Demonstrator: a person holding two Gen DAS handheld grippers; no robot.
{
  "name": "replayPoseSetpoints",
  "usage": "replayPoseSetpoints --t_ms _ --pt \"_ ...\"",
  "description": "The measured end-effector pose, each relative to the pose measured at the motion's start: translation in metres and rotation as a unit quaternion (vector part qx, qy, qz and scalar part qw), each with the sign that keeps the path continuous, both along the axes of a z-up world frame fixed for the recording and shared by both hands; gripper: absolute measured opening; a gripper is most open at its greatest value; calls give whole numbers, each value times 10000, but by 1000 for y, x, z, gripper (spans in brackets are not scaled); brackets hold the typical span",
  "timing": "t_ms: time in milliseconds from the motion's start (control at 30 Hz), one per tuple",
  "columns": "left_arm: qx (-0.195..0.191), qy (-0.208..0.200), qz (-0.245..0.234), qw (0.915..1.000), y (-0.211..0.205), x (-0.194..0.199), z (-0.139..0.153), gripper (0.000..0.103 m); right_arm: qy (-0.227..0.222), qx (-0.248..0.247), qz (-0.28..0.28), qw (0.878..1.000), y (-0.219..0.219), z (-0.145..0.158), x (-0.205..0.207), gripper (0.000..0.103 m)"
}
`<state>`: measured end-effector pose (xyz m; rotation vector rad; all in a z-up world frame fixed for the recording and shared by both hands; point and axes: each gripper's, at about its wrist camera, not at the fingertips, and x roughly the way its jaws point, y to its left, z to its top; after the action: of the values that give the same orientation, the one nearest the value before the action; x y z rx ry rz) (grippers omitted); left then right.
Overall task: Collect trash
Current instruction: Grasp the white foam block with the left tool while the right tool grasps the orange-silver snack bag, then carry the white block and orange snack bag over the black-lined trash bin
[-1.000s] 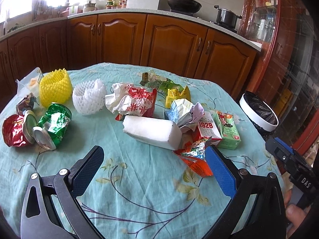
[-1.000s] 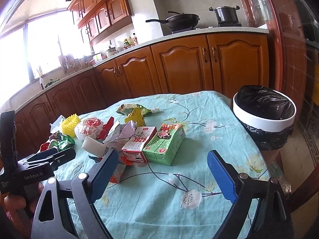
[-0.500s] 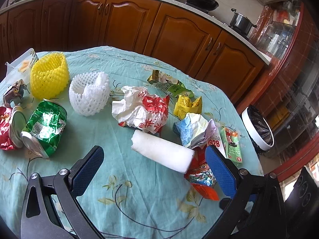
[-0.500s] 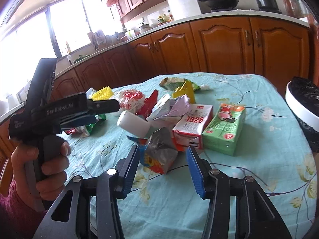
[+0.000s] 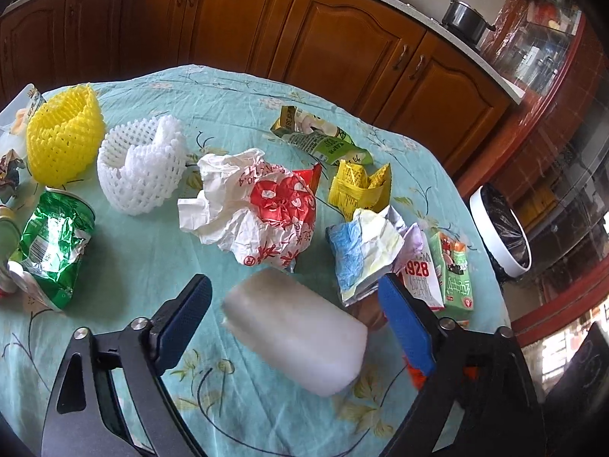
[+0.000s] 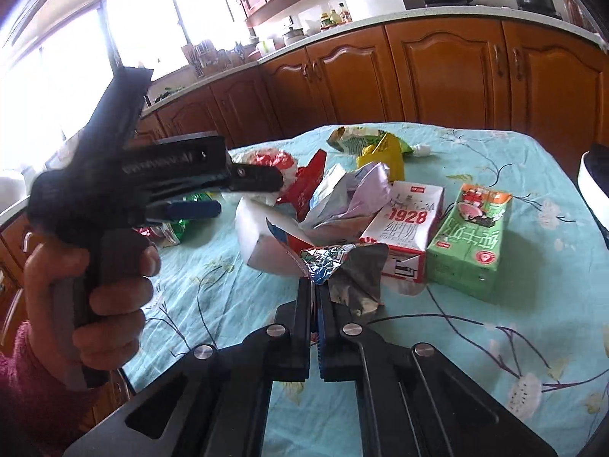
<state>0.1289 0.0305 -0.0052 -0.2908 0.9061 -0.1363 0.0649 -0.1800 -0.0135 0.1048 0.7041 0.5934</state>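
My left gripper (image 5: 295, 310) is open, its blue pads on either side of a white foam block (image 5: 297, 337) lying on the table; whether they touch it I cannot tell. My right gripper (image 6: 316, 285) is shut on a crumpled foil snack wrapper (image 6: 350, 270), silver inside, just above the cloth. The left gripper also shows in the right wrist view (image 6: 182, 186), held in a hand. A bin (image 5: 500, 230) with a black liner stands off the table's right side.
On the floral tablecloth (image 5: 152, 274) lie a red-and-white bag (image 5: 259, 209), white (image 5: 141, 169) and yellow (image 5: 62, 137) foam nets, a crushed green can (image 5: 51, 249), a crumpled blue-white paper (image 5: 365, 251), a "1928" carton (image 6: 407, 228) and a green carton (image 6: 470, 242). Wooden cabinets stand behind.
My right gripper closed on the foil wrapper. My left gripper moved forward and down so the foam block now lies between its pads.
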Motion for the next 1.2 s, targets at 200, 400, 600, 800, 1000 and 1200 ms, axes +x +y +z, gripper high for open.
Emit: replayPoseSetpoints --t_ms 200,400,600,800,1000,1200 --pt "399 -11 -32 9992 -4 -19 -13 77 -139 196 -336 9991 -29 13 -6 2" --pt "507 -23 -32 9987 5 -36 -10 77 -173 322 -467 9982 -42 19 -11 2" --pt "788 43 -179 9967 0 -45 -13 79 -246 427 -410 9979 -44 23 -16 2" --pt "860 -38 -194 9961 1 -58 -11 77 -297 464 -416 9976 -47 27 -23 2" --pt "577 -263 -443 9970 -7 -69 0 60 -370 554 -482 9966 -57 31 -27 2" --pt "451 -909 -1135 9883 -59 -71 36 60 -402 623 -678 9949 -75 37 -28 2"
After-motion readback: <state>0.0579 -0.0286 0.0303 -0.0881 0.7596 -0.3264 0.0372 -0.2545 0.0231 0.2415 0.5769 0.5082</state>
